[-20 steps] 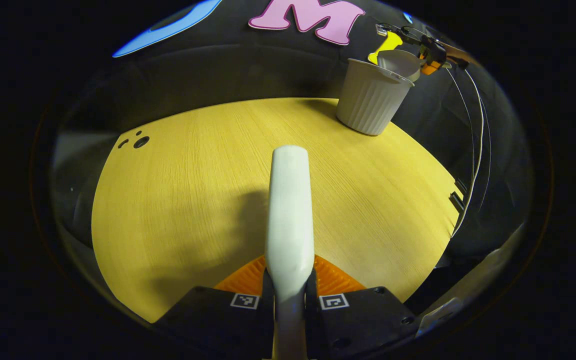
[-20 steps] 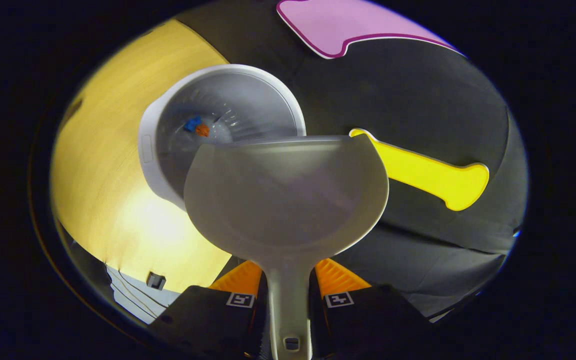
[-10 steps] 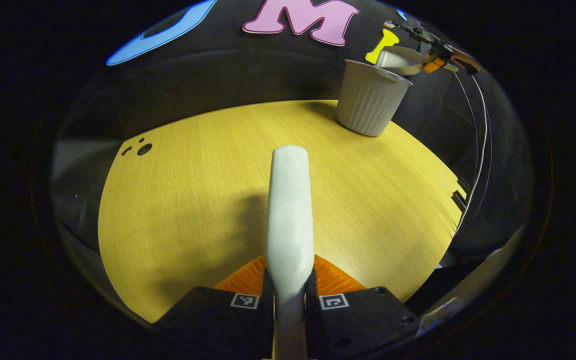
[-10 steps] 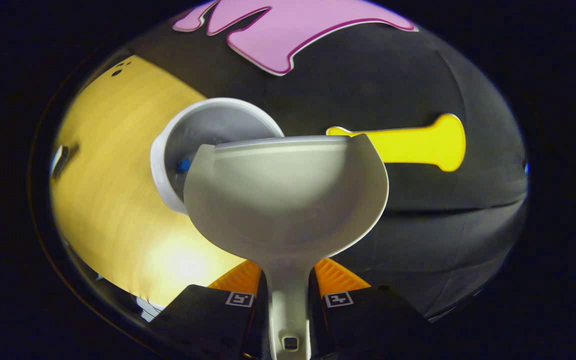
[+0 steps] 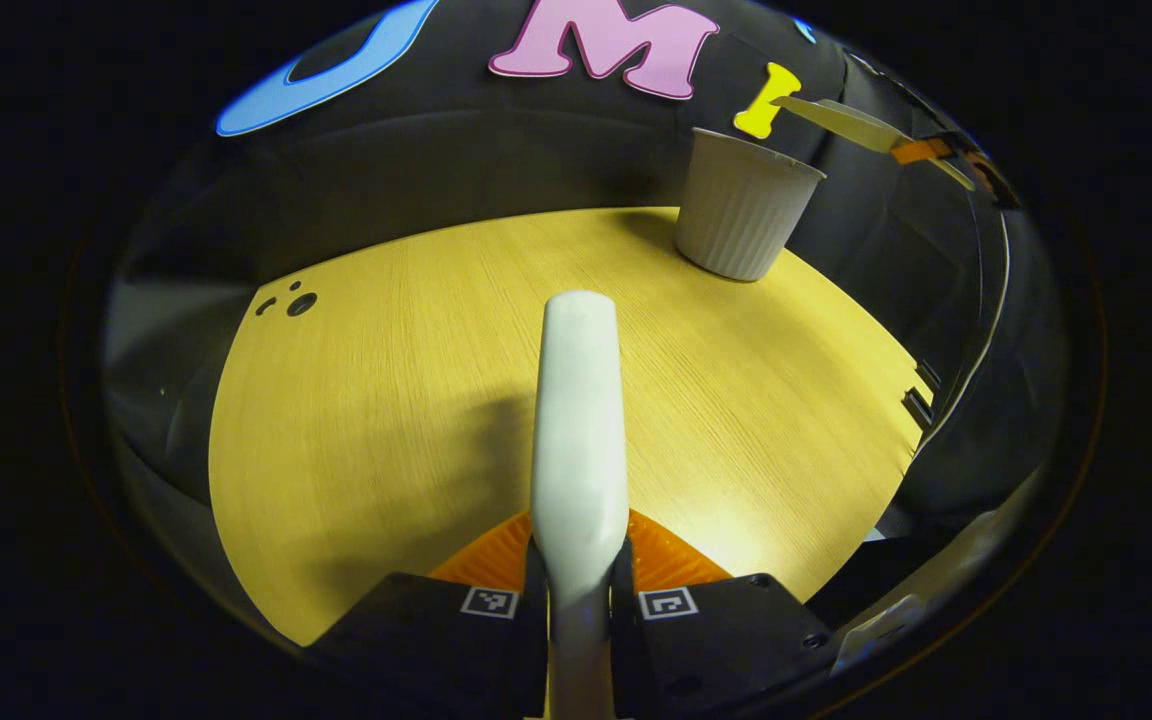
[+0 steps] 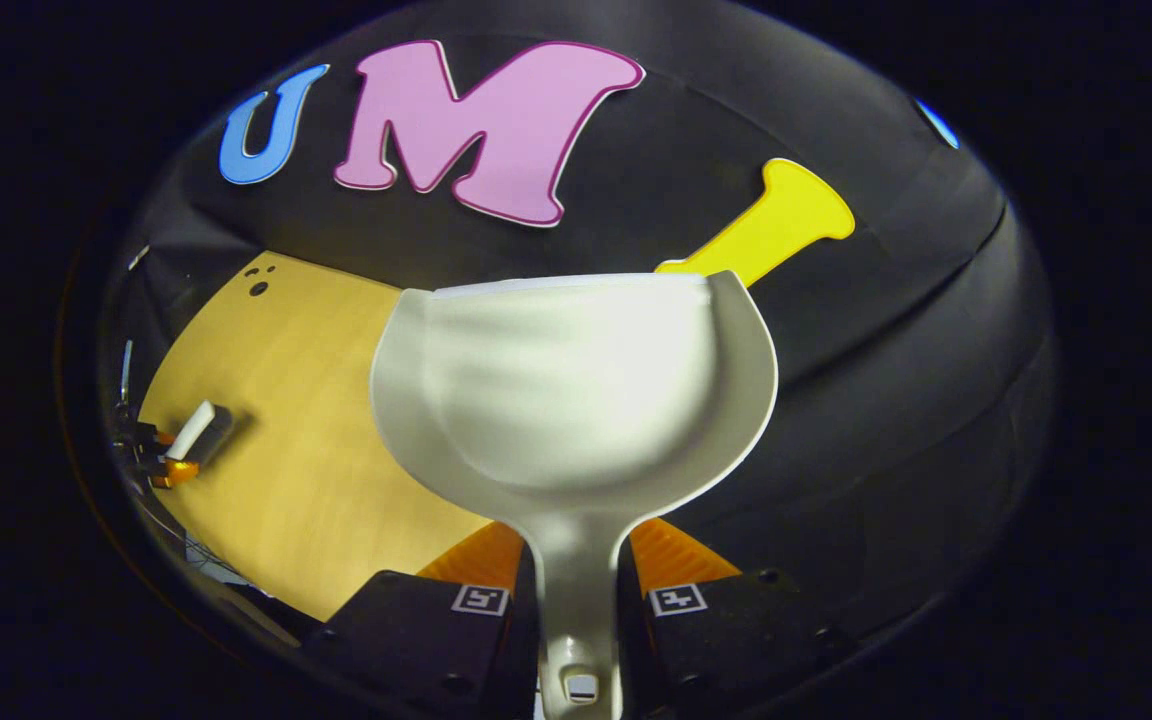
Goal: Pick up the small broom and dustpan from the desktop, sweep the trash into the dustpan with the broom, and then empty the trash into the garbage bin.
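My left gripper (image 5: 579, 560) is shut on the small white broom (image 5: 578, 420), which points forward low over the yellow wooden desktop (image 5: 376, 400). The white ribbed garbage bin (image 5: 741, 215) stands at the desktop's far right corner. My right gripper (image 6: 576, 560) is shut on the handle of the white dustpan (image 6: 576, 385), whose scoop is level and looks empty. In the left gripper view the dustpan (image 5: 841, 120) hangs edge-on above and to the right of the bin, apart from it. In the right gripper view the broom (image 6: 191, 430) sits far off at the left.
Small dark holes (image 5: 301, 303) mark the desktop's far left. A white cable (image 5: 976, 330) hangs past the table's right edge, beside dark brackets (image 5: 921, 395). The black cloth wall closes the back.
The right gripper has tipped the dustpan back to level and lifted it up and away from the bin, whose inside with the blue and orange scraps has left its view. The left gripper barely moved.
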The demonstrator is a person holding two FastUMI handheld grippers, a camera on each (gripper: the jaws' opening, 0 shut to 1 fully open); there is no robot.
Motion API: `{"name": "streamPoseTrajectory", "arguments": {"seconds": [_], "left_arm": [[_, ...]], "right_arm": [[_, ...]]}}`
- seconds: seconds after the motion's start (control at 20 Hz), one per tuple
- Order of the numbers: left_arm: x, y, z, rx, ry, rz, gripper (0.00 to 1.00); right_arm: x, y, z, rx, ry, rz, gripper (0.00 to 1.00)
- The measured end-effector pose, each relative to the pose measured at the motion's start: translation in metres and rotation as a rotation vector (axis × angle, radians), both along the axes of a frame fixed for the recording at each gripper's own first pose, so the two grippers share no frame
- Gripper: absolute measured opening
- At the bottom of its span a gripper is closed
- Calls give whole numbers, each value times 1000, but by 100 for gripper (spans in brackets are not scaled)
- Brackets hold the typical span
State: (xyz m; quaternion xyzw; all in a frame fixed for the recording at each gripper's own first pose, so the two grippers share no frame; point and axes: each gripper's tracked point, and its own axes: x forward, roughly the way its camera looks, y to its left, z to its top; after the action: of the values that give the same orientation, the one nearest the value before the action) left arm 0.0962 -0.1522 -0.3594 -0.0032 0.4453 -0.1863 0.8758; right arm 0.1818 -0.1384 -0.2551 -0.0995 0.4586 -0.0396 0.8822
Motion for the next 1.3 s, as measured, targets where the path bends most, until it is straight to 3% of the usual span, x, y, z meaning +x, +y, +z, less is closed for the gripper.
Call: {"name": "streamPoseTrajectory", "arguments": {"seconds": [0.2,0.6,0.95,1.3], "left_arm": [[0,0,0,7,7,18,29],[14,-9,-5,26,8,78,29],[22,-21,-29,79,31,97,31],[30,-38,-54,127,57,65,29]], "right_arm": [[-45,58,-21,107,22,49,36],[-116,171,-135,296,176,140,36],[-131,188,-230,278,246,168,39],[-127,198,-273,290,275,196,36]]}}
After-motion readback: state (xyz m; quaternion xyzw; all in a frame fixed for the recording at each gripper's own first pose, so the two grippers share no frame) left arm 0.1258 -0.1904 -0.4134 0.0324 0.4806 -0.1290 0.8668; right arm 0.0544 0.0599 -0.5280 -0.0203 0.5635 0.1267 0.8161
